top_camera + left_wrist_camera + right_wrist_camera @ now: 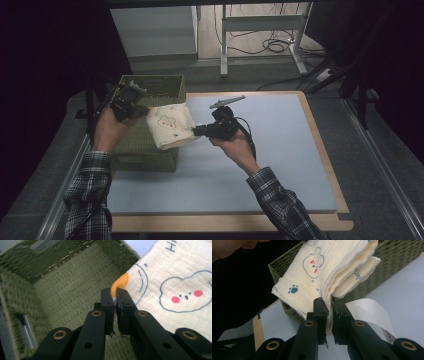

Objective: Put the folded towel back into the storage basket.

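A folded cream cloth (171,125) printed with cartoon animals hangs in the air between both grippers, over the right edge of a green woven basket (131,145). My left gripper (142,112) is shut on the cloth's edge (120,283) above the basket's inside (70,287). My right gripper (197,131) is shut on the opposite folded edge (329,290), where the cloth (312,272) shows several layers. A white label (369,310) hangs from the cloth beside the right jaws.
The basket stands at the left edge of a pale blue mat (260,150) on a wooden table (320,145). Past the table's far side are a metal frame (260,30) and cables (275,45) on the floor.
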